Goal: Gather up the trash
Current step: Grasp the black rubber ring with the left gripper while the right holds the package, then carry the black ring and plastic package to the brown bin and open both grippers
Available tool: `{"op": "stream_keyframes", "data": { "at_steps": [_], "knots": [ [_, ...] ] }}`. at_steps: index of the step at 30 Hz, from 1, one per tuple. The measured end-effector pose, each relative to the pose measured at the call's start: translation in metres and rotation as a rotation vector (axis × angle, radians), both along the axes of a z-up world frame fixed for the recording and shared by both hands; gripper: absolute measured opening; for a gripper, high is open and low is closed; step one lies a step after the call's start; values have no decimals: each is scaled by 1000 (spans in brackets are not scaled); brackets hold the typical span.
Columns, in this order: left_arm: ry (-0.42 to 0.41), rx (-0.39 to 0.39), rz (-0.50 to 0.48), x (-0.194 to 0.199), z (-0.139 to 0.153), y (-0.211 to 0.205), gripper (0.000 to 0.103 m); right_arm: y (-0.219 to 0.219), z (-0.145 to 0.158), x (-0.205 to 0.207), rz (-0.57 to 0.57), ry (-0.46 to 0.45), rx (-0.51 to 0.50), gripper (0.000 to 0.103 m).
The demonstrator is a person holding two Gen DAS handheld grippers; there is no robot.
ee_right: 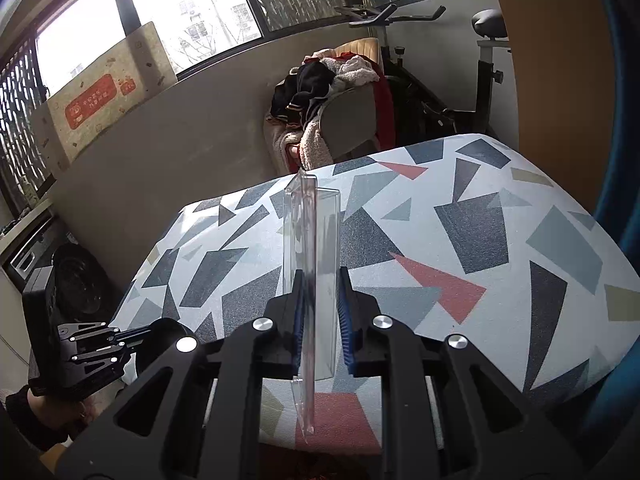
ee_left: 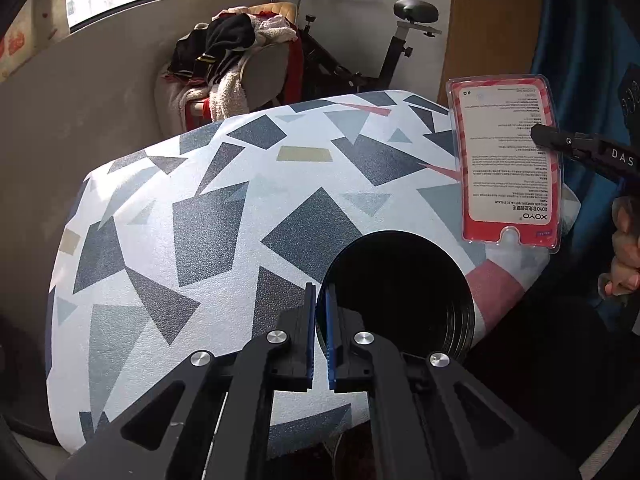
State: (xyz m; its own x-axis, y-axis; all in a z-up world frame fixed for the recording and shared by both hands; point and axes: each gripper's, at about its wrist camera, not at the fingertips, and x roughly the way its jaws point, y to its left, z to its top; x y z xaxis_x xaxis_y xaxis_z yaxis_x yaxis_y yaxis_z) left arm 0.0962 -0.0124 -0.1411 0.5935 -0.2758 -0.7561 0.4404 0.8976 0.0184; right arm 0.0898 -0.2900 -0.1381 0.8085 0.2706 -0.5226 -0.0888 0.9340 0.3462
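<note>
My left gripper [ee_left: 319,336] is shut on the rim of a black bin [ee_left: 400,292], holding it at the near edge of the patterned table [ee_left: 200,208]. The bin's round dark opening faces the camera. My right gripper [ee_right: 320,312] is shut on a clear plastic blister package [ee_right: 312,248], seen edge-on and upright above the table [ee_right: 460,240]. In the left wrist view the package [ee_left: 508,160] shows its red and white printed backing, held up at the right by the right gripper [ee_left: 540,134], above and right of the bin. The left gripper [ee_right: 132,334] and the bin [ee_right: 160,340] show at lower left.
An armchair piled with clothes [ee_left: 236,60] and an exercise bike [ee_left: 360,40] stand behind the table. A grey wall runs under the windows. A blue curtain [ee_left: 580,40] hangs at the right. A cardboard box [ee_right: 104,92] leans on the sill. A dark appliance [ee_right: 76,280] sits at left.
</note>
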Motion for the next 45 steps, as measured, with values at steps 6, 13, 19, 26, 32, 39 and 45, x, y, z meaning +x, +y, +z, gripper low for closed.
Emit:
{"op": "stream_keyframes", "data": {
  "at_steps": [6, 13, 19, 26, 32, 39, 45],
  "knots": [
    [22, 22, -46, -56, -23, -4, 5, 8, -4, -16, 12, 13, -2, 19],
    [84, 61, -115, -89, -54, -19, 5, 11, -10, -31, 23, 29, -3, 19],
    [126, 66, -142, -96, -66, -26, 6, 7, -16, -40, 20, 44, 10, 19],
    [164, 31, -163, -101, -73, -29, 26, 6, -22, -47, 22, 61, 17, 19],
    [100, -79, -112, -106, -53, -19, 61, 11, -27, -49, 42, 74, 24, 19],
    [-20, -169, -15, -105, -14, -2, 84, 19, -32, -51, 77, 90, 27, 19],
    [-80, -180, 49, -100, 4, 15, 92, 24, -33, -56, 100, 96, 26, 19]
  ]
}}
